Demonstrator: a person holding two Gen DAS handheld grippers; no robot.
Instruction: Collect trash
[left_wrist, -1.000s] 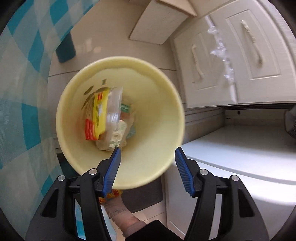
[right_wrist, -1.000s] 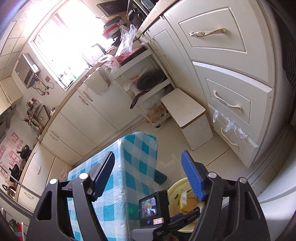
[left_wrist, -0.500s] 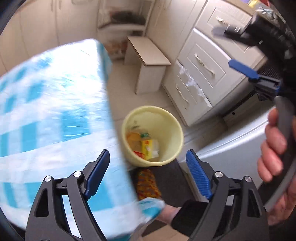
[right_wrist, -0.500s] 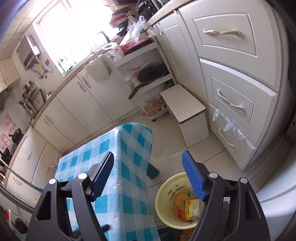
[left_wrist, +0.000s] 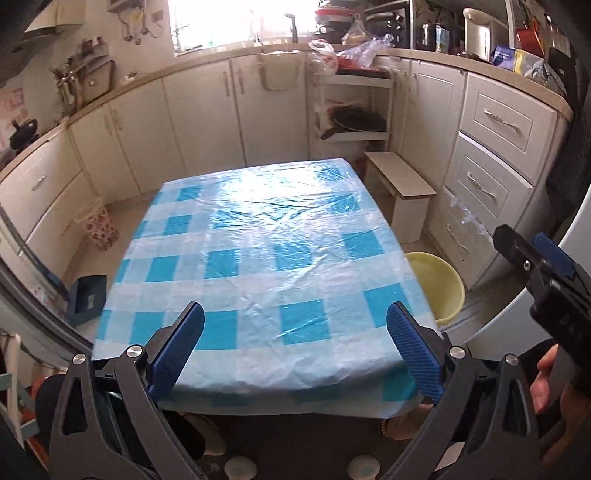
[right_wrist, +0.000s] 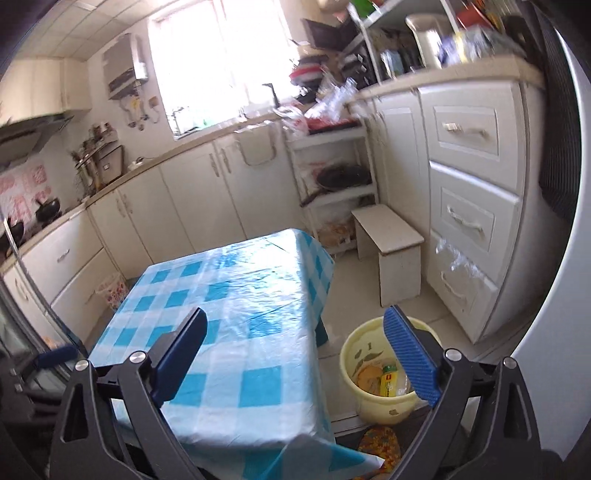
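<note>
Yellow plastic, thin-walled and open at the top, the trash bin (right_wrist: 384, 373) stands on the floor just beyond the right-hand blade of the right tongs (right_wrist: 295, 360), beside the corner of the tabletop (right_wrist: 236, 314). Inside it lie crumpled snack wrappers (right_wrist: 384, 378): light, soft, crackly film that would fold flat under a pinch and probably slip if caught only by a corner. Any further piece of that kind would best be taken across its bunched middle. The bin itself looks light and stiff enough to lift by its rim, though it could tip when nearly empty.

Both pairs are spread wide and hold nothing. The left tongs (left_wrist: 295, 347) hang over the near edge of the checked plastic cloth, where no trash shows ahead of them; the cloth is glossy, wrinkled and likely slick. From the left view the bin's rim (left_wrist: 437, 273) peeks out past the tabletop's right edge, ahead and to the right.

Room is tight on that side: the bin sits in a narrow floor gap between the draped cloth, the white drawers (right_wrist: 469, 221) and a small stool (right_wrist: 391, 236) farther ahead. Above the tabletop the space is open.
</note>
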